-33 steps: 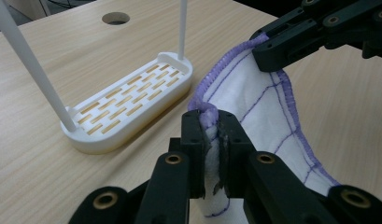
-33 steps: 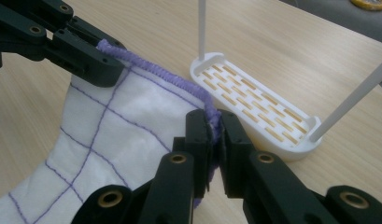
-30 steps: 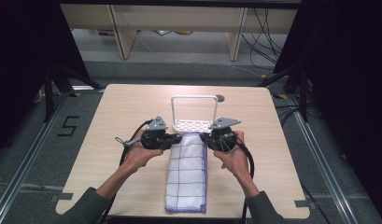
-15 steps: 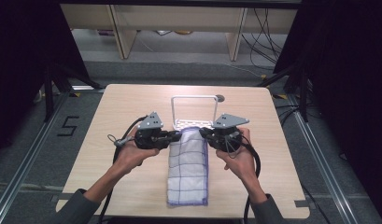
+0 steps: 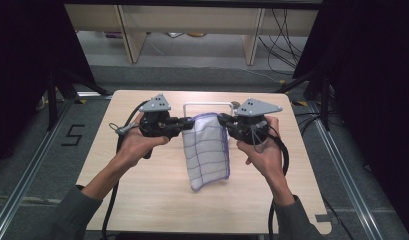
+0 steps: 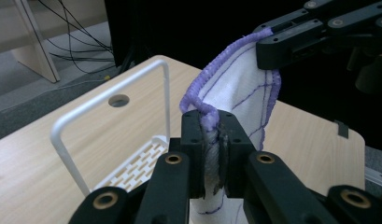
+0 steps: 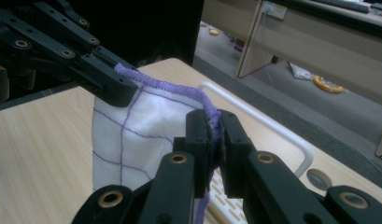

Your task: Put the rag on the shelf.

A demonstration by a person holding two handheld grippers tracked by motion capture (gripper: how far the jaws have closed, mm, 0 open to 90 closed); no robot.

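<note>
You have the cloth (image 5: 207,150) off the table (image 5: 142,200) by its top edge and hanging just in front of the white wire rack (image 5: 208,105); draping it over the rack's bar looks like the step left. Your left gripper (image 5: 188,121) is clenched on one top corner, your right gripper (image 5: 223,120) on the other, with fabric pinched between each pair of pads. The cloth is soft white weave with a thin purple grid and a thick purple stitched hem, sagging between grips. The rack is rigid, with a rounded rail over a slotted base.
</note>
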